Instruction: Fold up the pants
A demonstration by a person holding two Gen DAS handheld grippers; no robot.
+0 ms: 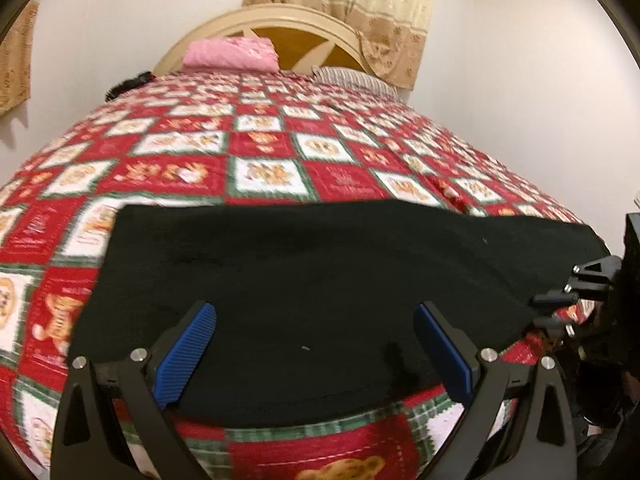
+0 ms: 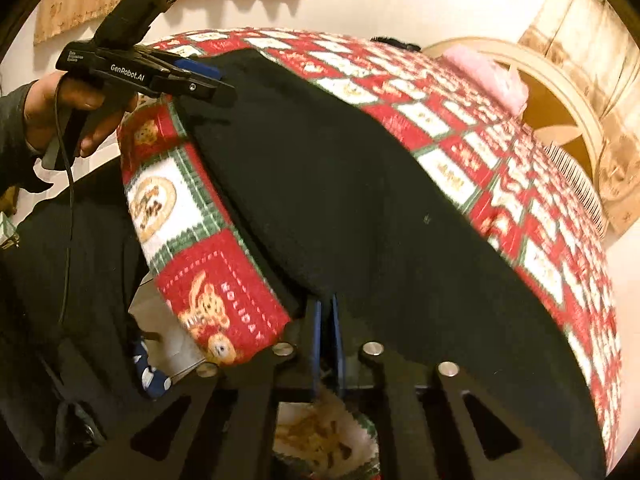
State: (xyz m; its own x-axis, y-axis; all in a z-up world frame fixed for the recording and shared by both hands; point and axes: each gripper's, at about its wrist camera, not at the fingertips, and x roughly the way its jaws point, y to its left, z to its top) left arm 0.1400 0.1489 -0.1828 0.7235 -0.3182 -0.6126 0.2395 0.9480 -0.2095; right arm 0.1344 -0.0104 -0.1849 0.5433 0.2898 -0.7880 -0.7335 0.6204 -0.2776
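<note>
Black pants [image 1: 304,280] lie flat across the near end of a bed with a red and white holiday quilt [image 1: 256,148]. My left gripper [image 1: 316,344] is open, its blue pads [image 1: 186,354] spread wide above the pants' near edge. In the right wrist view the pants [image 2: 360,184] stretch away to the left gripper [image 2: 208,76], held in a hand at the far end. My right gripper [image 2: 327,312] is shut on the pants' near edge at the quilt's corner. It also shows in the left wrist view [image 1: 560,300] at the pants' right end.
A pink folded cloth [image 1: 230,53] and a striped pillow [image 1: 352,77] lie at the cream headboard [image 1: 280,24]. Curtains [image 1: 360,4] hang behind. The bed's near edge drops off just below the pants. The person's dark clothing [image 2: 72,280] is at left.
</note>
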